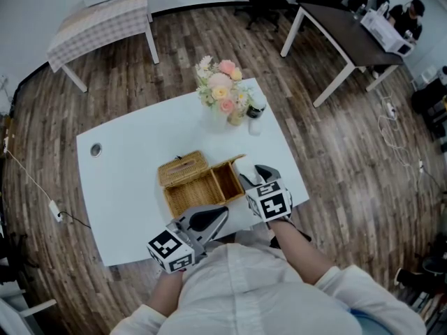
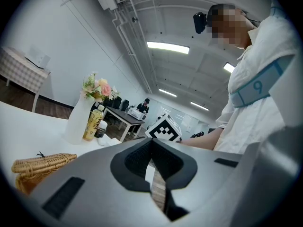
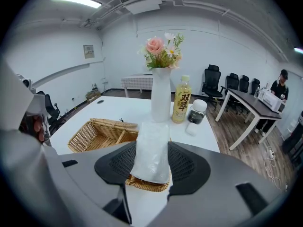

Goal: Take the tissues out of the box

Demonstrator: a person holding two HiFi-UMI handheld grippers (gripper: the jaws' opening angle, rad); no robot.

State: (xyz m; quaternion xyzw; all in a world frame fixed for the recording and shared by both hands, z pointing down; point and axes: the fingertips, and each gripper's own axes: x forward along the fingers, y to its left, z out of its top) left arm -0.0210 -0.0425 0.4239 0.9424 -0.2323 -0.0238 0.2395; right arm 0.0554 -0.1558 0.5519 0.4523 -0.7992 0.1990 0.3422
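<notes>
A wicker box [image 1: 198,191] stands open on the white table [image 1: 133,187], its lid [image 1: 183,168] folded back. My right gripper [image 1: 251,178] hangs over the box's right end, tilted down. In the right gripper view its jaws [image 3: 151,167] are shut on a white tissue pack [image 3: 152,150], which stands up between the pads above the wicker rim [image 3: 102,134]. My left gripper [image 1: 215,216] is at the table's near edge, left of the right one, pointing level. Its pads [image 2: 142,157] meet with nothing between them; the box [image 2: 38,167] lies low to its left.
At the table's far edge stand a white vase of flowers [image 1: 225,93], a yellow drink bottle [image 3: 182,105] and a small dark jar [image 3: 196,111]. A round hole [image 1: 96,149] sits in the table's left part. A dark desk [image 1: 349,37] and office chairs are at the back right.
</notes>
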